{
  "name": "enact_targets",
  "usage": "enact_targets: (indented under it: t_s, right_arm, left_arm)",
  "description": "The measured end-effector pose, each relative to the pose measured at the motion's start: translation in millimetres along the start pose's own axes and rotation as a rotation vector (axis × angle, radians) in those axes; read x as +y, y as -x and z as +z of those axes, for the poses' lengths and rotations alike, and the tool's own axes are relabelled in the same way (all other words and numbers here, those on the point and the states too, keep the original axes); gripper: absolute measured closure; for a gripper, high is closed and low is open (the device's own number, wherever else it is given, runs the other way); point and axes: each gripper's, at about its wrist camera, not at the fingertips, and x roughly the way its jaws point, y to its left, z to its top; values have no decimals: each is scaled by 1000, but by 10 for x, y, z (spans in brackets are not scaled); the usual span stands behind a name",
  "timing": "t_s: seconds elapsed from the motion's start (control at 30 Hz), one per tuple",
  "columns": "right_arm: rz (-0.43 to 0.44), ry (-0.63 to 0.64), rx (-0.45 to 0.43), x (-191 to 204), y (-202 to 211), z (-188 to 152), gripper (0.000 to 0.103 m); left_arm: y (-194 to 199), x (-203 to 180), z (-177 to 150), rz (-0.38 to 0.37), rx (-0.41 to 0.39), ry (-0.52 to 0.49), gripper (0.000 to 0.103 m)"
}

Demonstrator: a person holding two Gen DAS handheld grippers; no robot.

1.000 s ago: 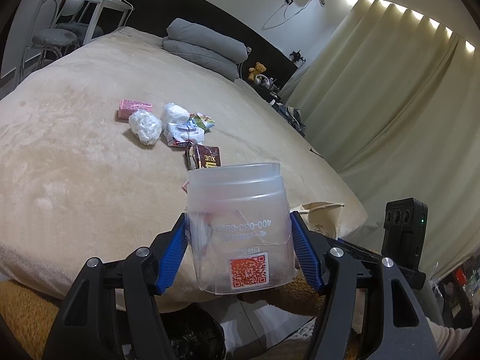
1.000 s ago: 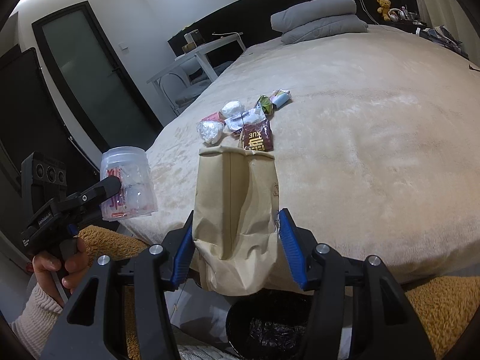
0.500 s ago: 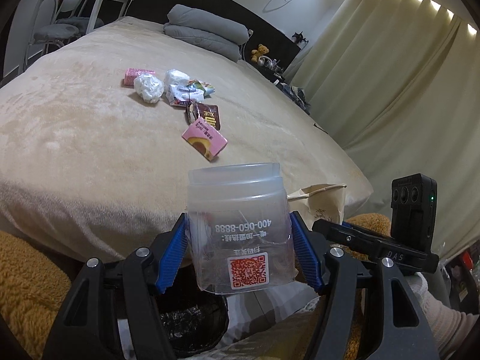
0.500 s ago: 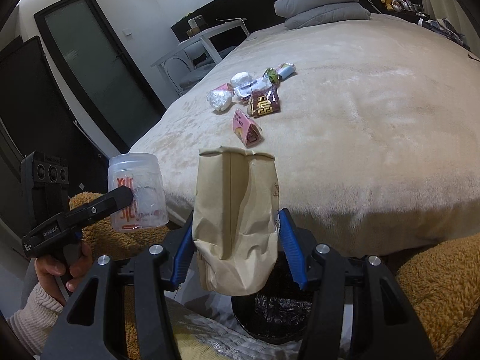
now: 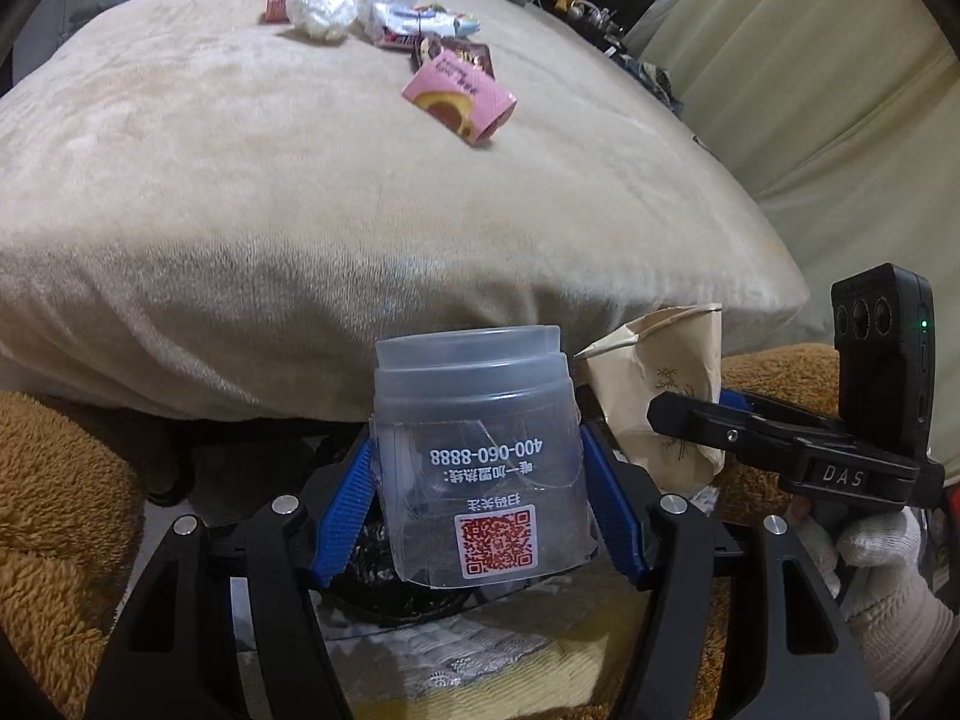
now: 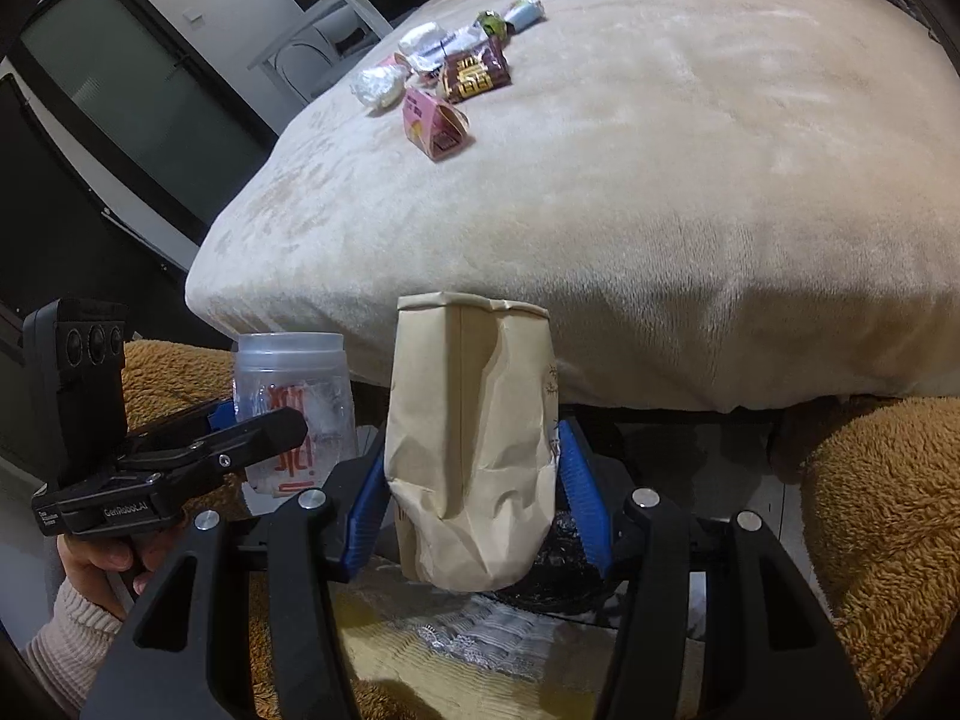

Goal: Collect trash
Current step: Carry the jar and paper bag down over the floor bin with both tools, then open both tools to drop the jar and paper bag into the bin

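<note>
Item one: my left gripper (image 5: 480,492) was clamped on a clear plastic jar (image 5: 480,456), held upright at the near edge of the bed (image 5: 300,192). Item two: my right gripper (image 6: 474,498) was closed around a crumpled brown paper bag (image 6: 471,444), just right of the jar. Item three: a black-lined bin (image 6: 564,570) sat directly below both loads. Item four: uncollected wrappers, among them a pink carton (image 5: 459,99), lay far up the bed. I judged the step to be disposal; the next move called for releasing both items squarely over the bin.
</note>
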Motion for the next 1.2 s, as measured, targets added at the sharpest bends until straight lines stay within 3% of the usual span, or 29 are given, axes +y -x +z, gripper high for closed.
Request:
enact_targets:
  t_s: [0.33,0.57,0.93,1.03,1.2]
  right_arm:
    - [-64,-31,198,-182,-532,-30,49]
    - [-67,-54,300,-239,-810,-13,49]
    - [-50,-83,351,-227,-989,-29,47]
    - [-37,-102,346,-295,-984,-16,35]
    - [-38,-120,339,-349,-954,9,35]
  left_arm:
    - [-559,123,-65,53,231,43,38]
    - [-801,146,-112,78,332,44,38]
    - [-912,181,-176,108,366,49,36]
    - [-908,192,-174,106,367,54,34]
    - [-916,201,-178,121,366,53,31]
